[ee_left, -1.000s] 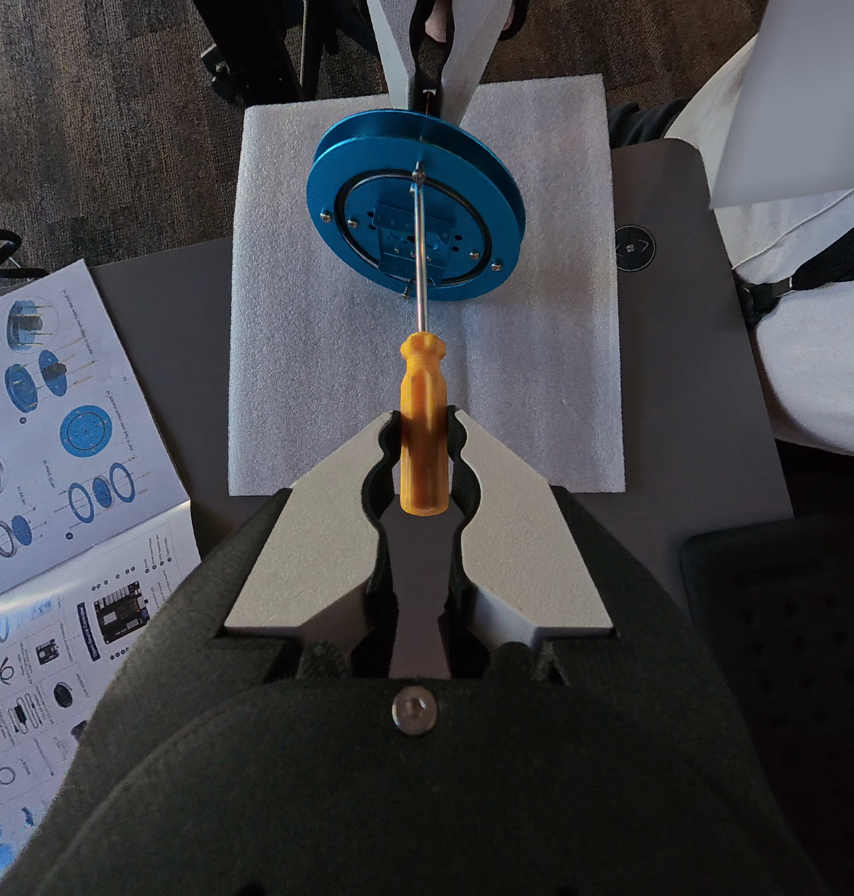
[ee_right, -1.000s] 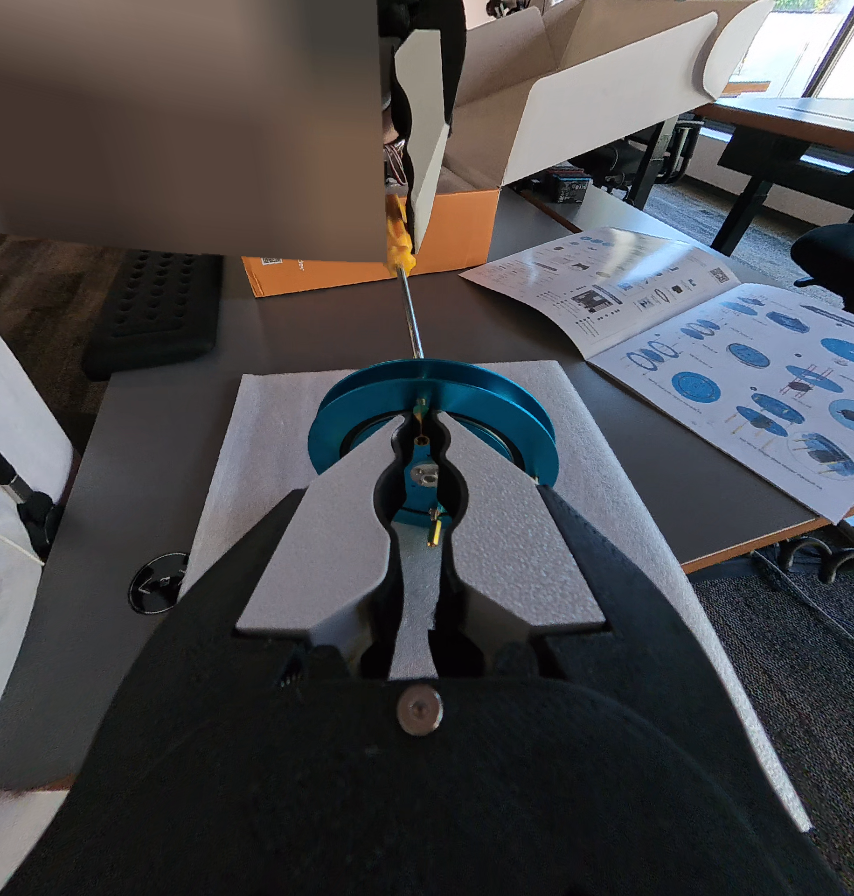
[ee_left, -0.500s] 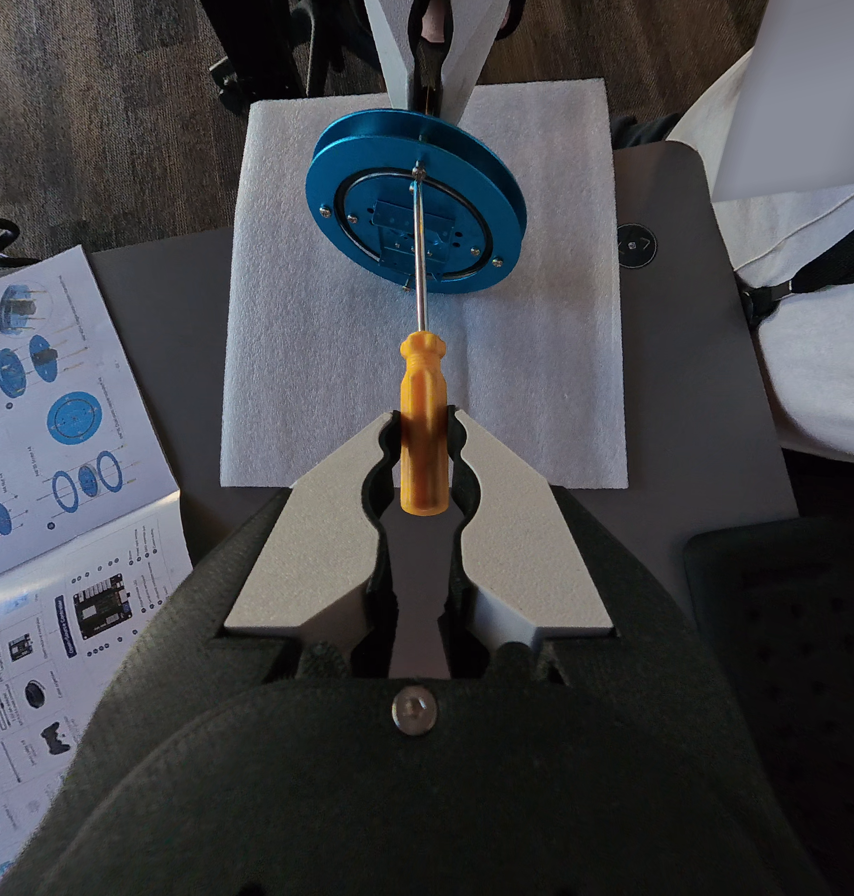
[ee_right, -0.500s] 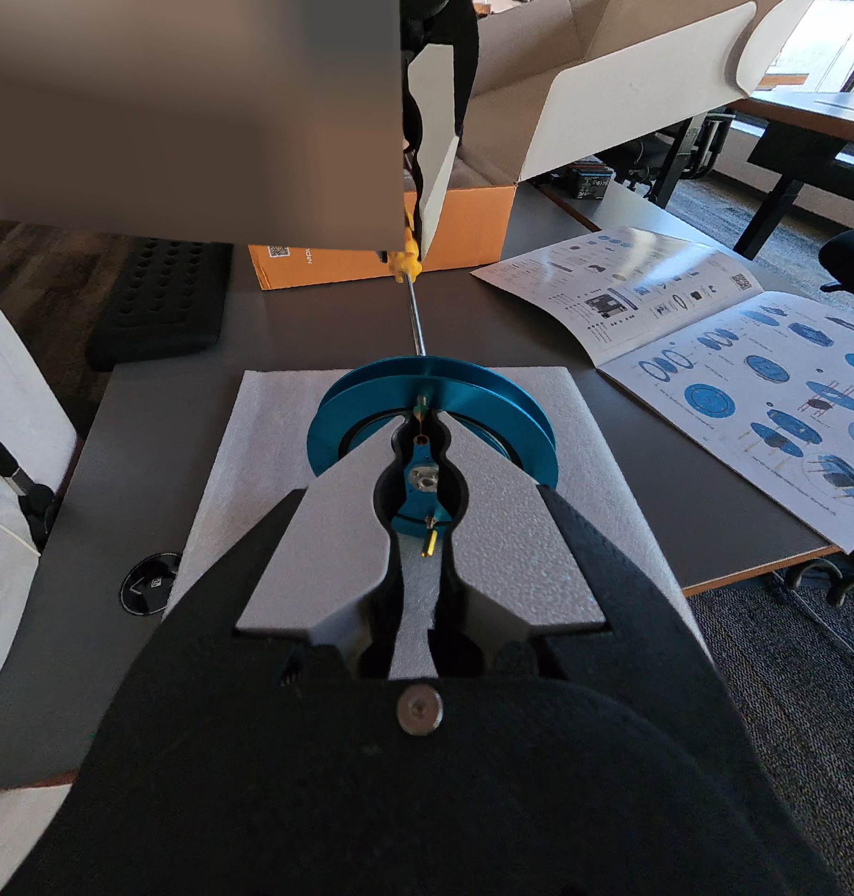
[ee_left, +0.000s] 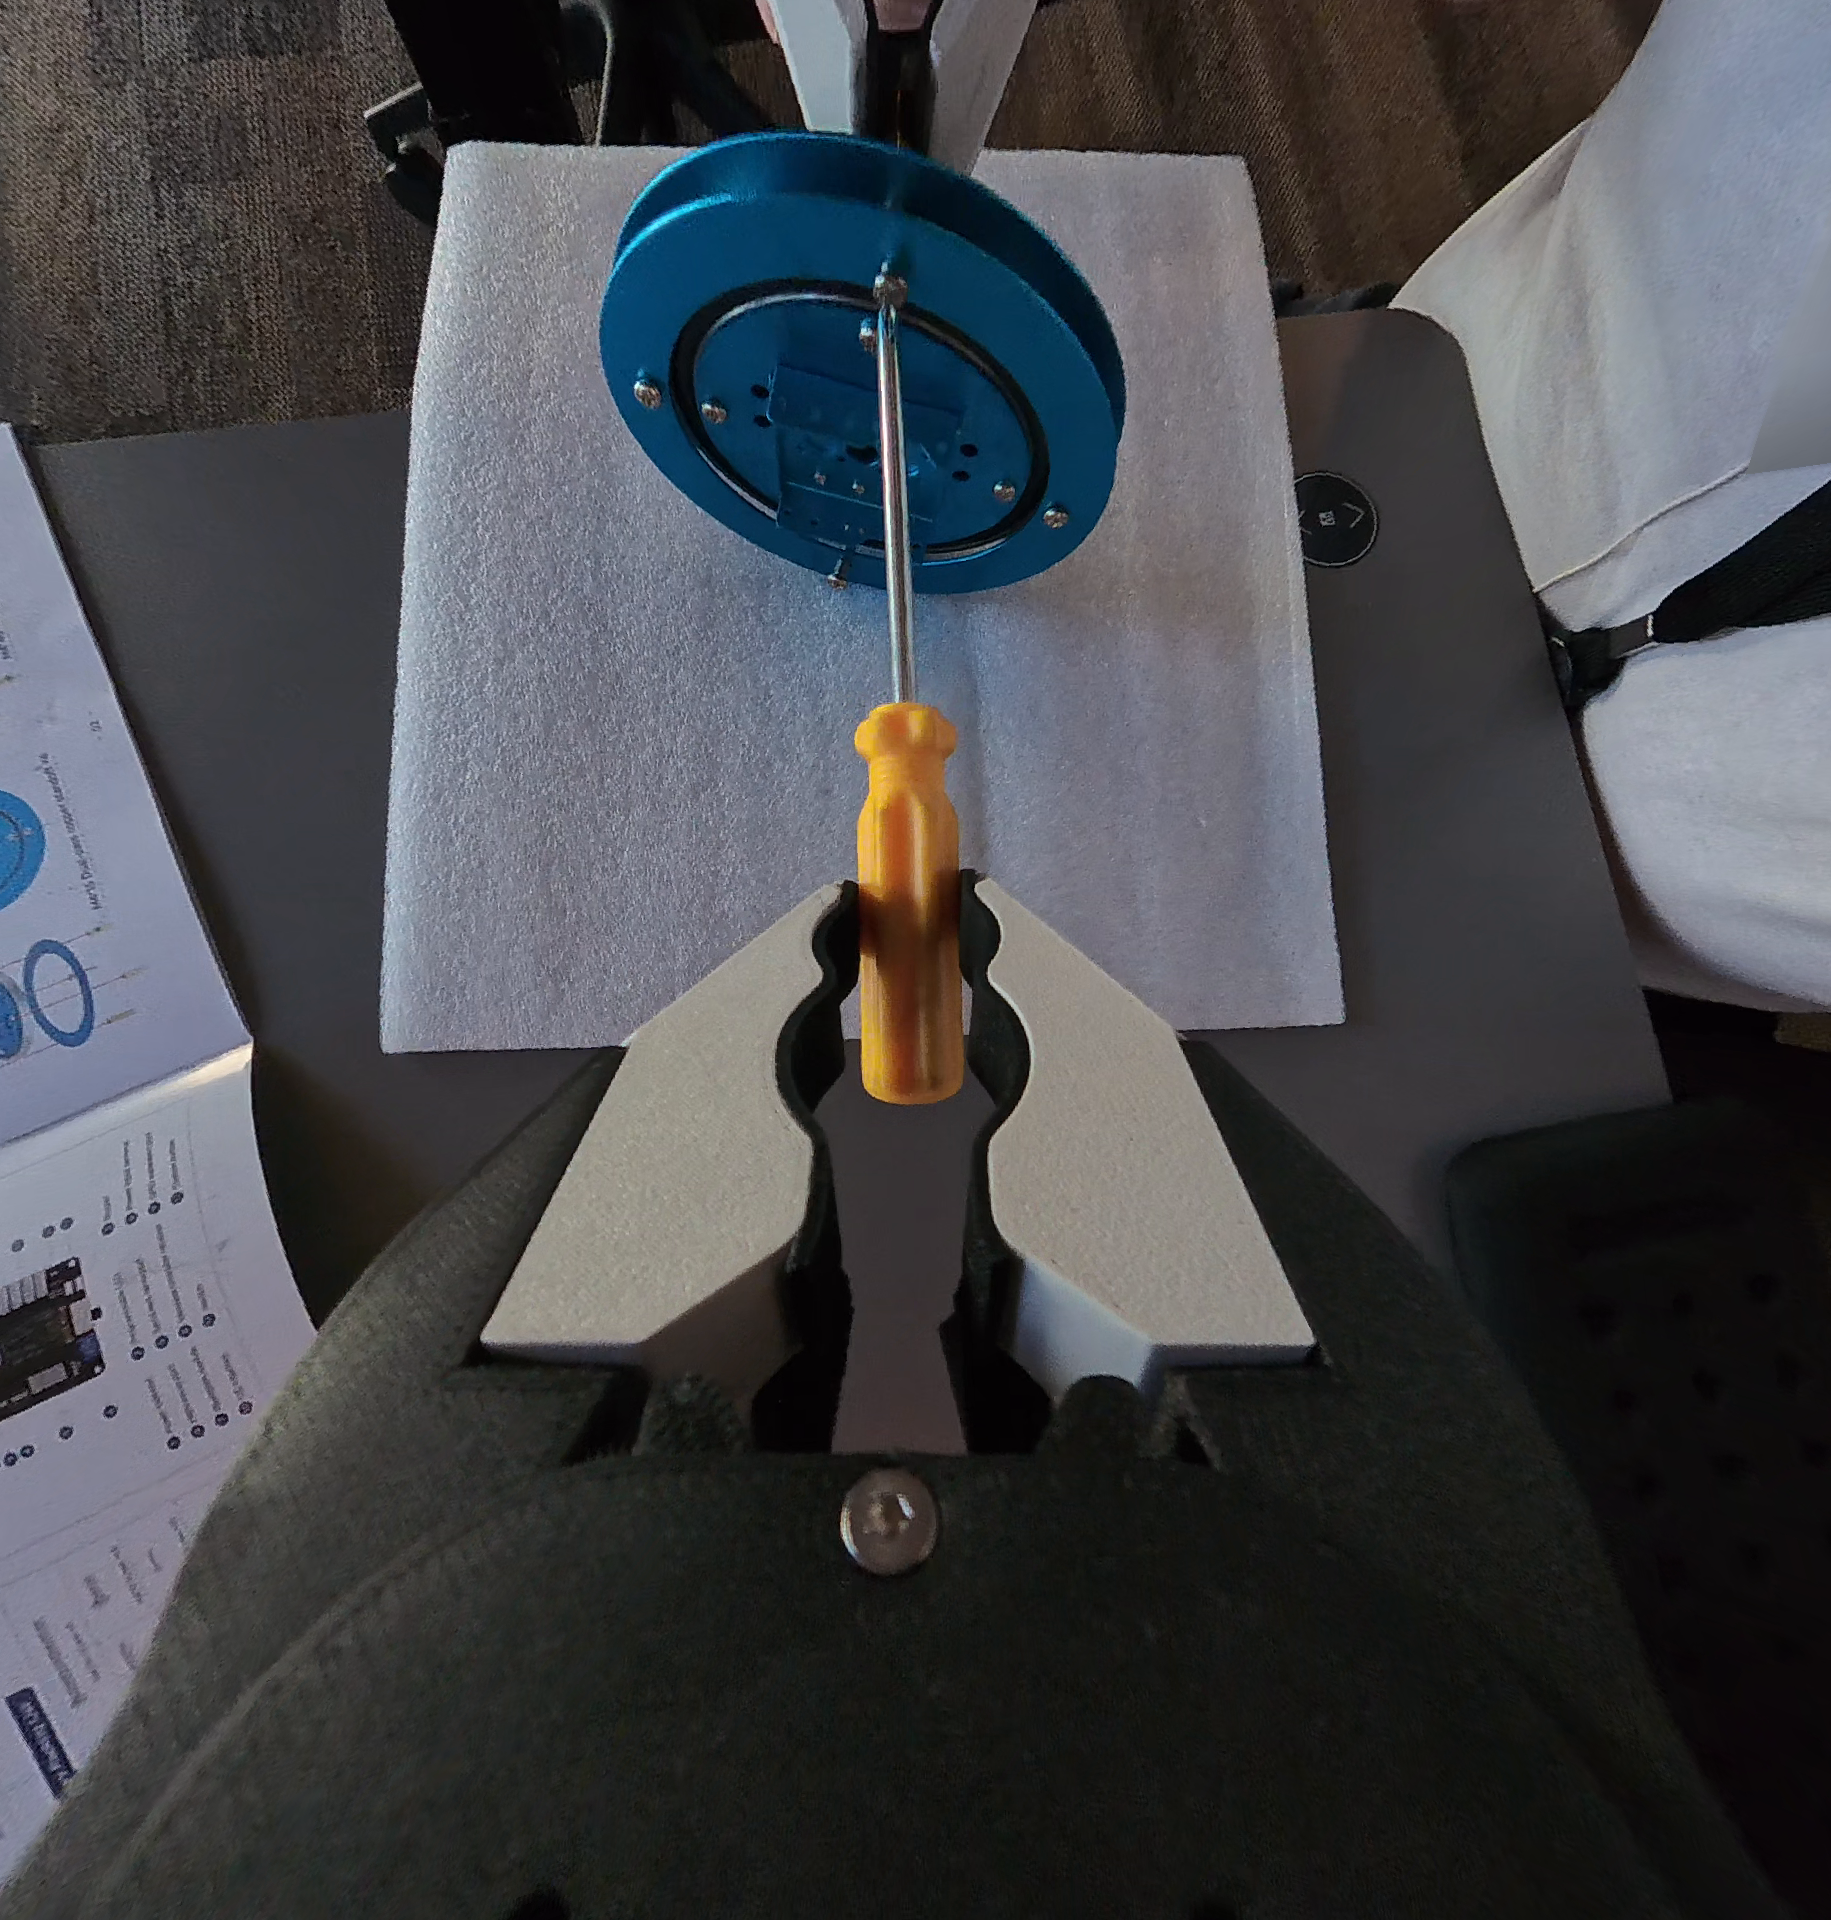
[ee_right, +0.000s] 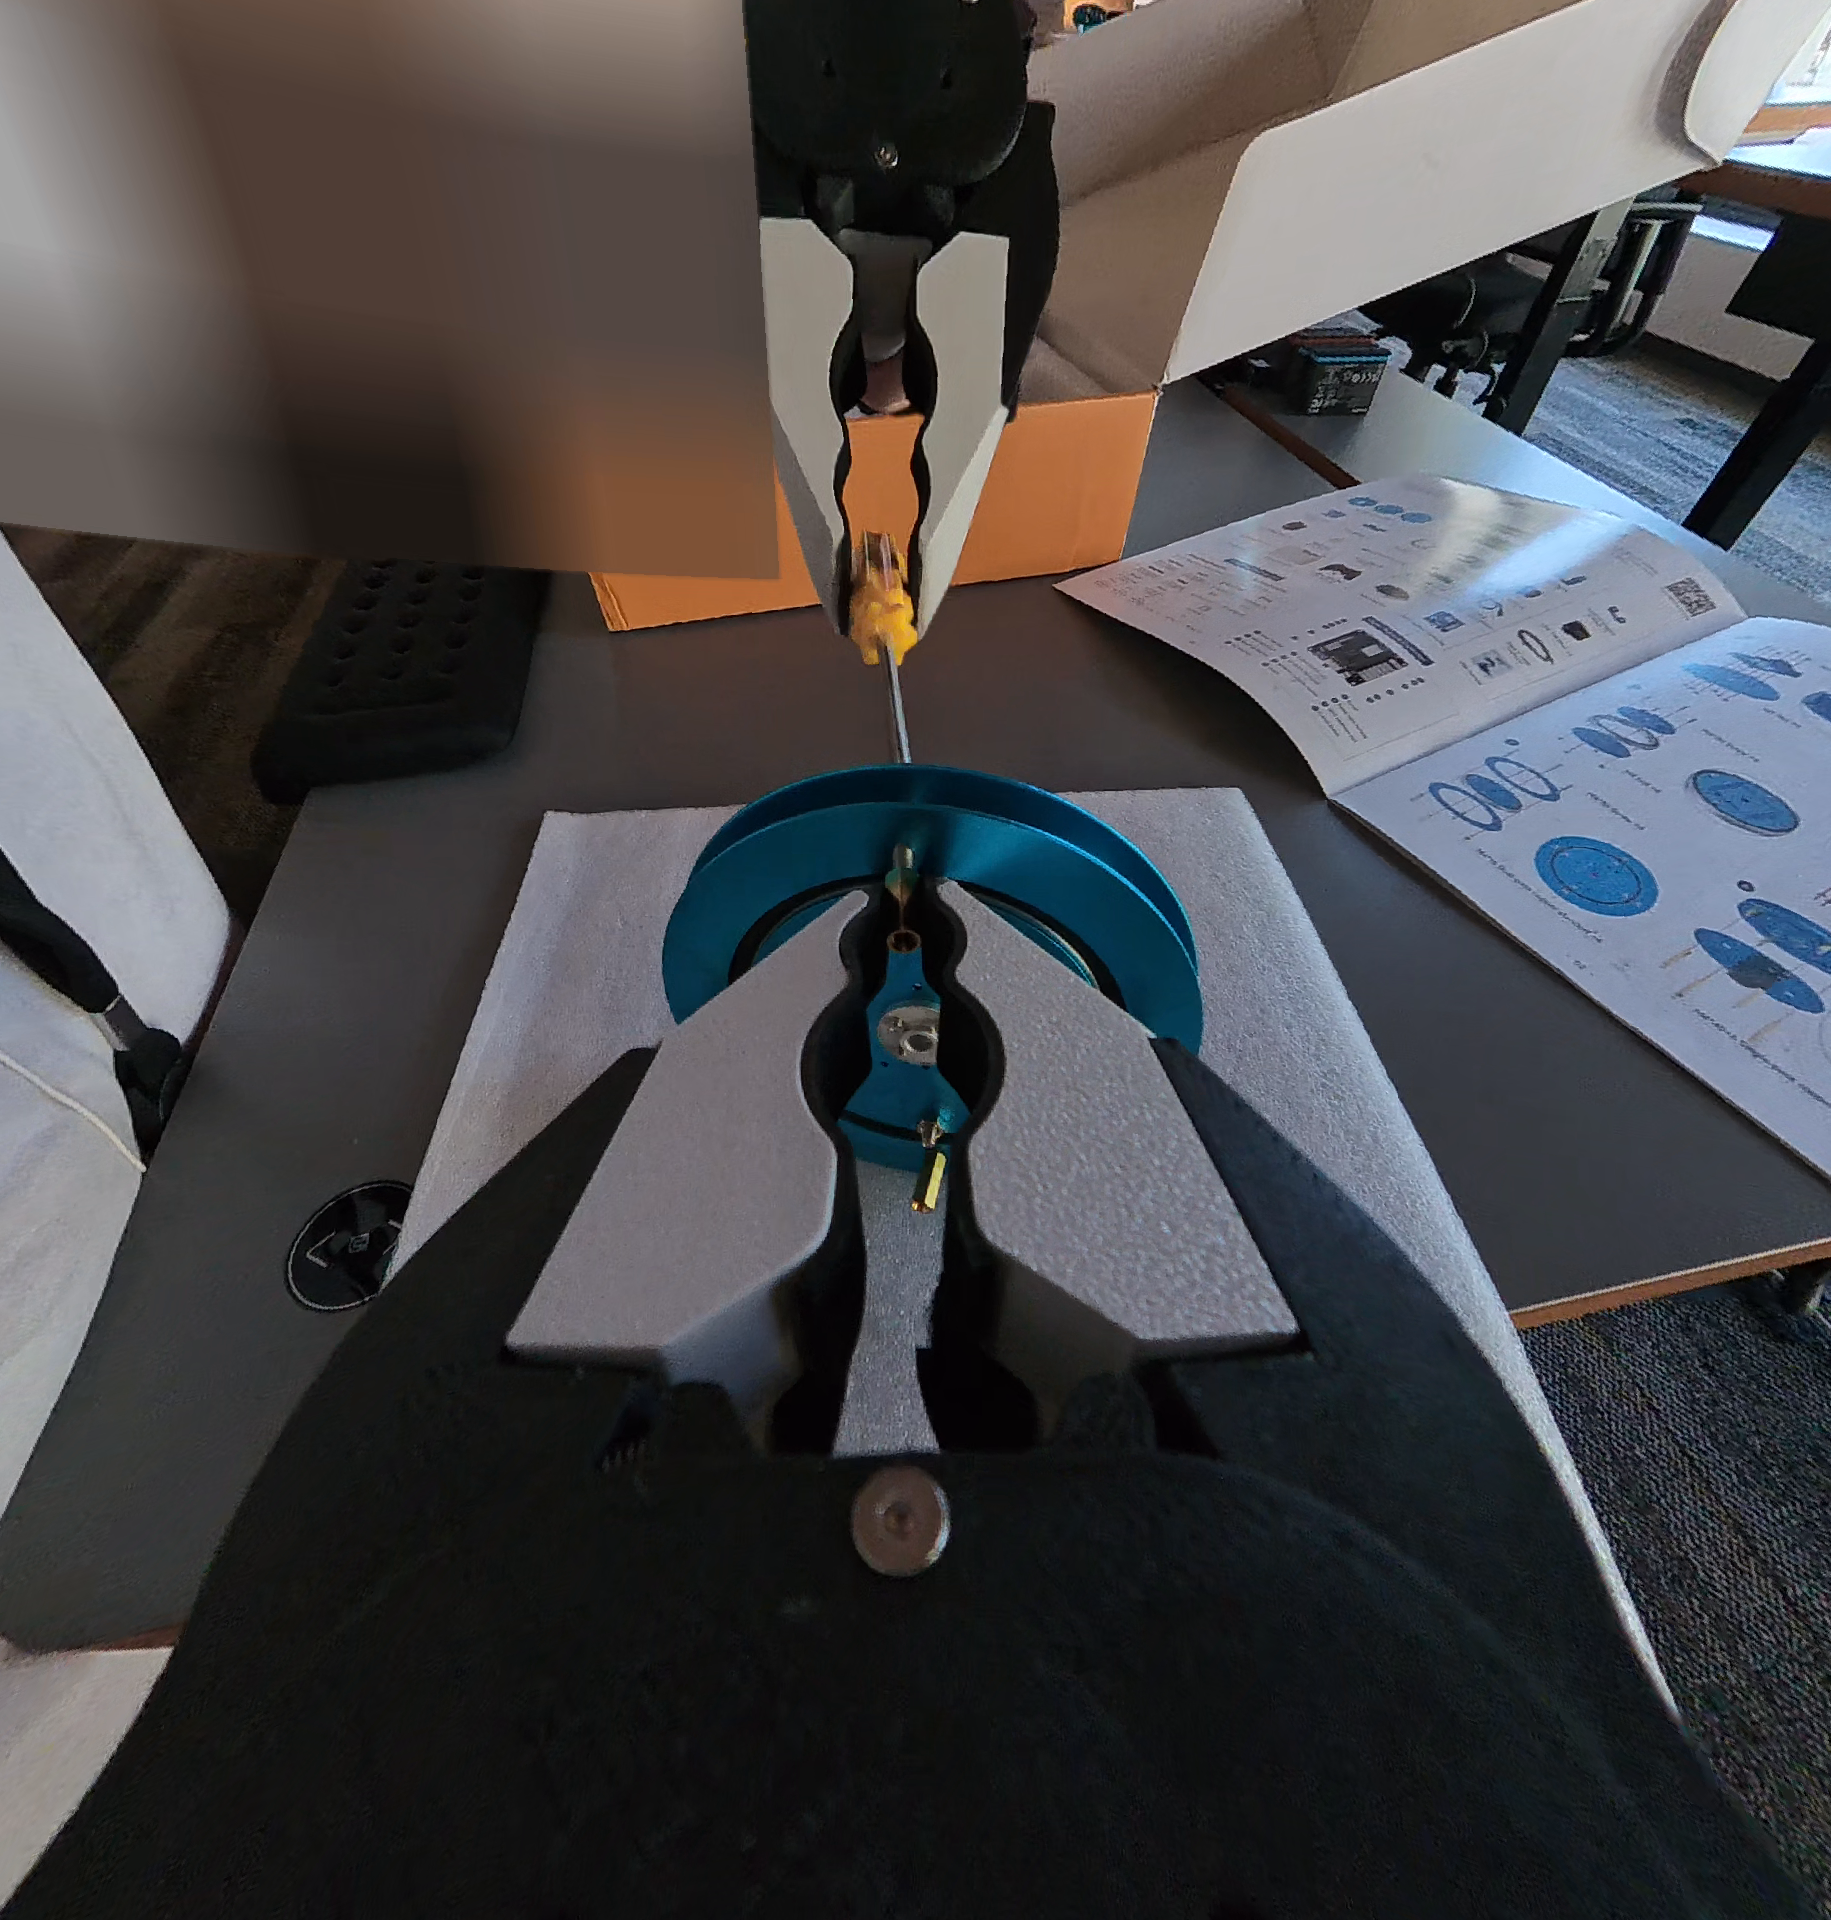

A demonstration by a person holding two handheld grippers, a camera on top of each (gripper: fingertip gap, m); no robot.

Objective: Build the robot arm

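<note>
My left gripper [ee_left: 909,894] has its jaws pinched on the orange handle of a screwdriver [ee_left: 907,904], the butt of the handle sitting back between the fingers. The steel shaft runs away from me, and its tip rests at a screw near the far rim of a blue metal disc assembly [ee_left: 745,416]. In the left wrist view the disc stands tilted on a white foam sheet [ee_left: 578,675] in the far half of the picture, with several small screw heads showing around its face.

My right gripper [ee_right: 906,904] comes at the same disc assembly [ee_right: 786,842] from the opposite side. Its jaws are closed down on a blue bracket with a silver hub at the middle of the assembly, and a small brass standoff [ee_right: 929,1184] pokes out just below the grip. Beyond the disc in this view I see the left gripper [ee_right: 883,623] pointing down with the yellow-orange handle [ee_right: 880,608] between its fingertips.

The foam sheet [ee_right: 578,935] lies on a grey table [ee_right: 1462,1143]. To the right in the right wrist view lies an open instruction booklet [ee_right: 1617,831] with blue part drawings, and at the far side stands an open orange cardboard box [ee_right: 1077,488]. A black perforated pad [ee_right: 402,665] lies to the far left. White fabric of a person's clothing [ee_right: 38,935] shows at the left edge.
</note>
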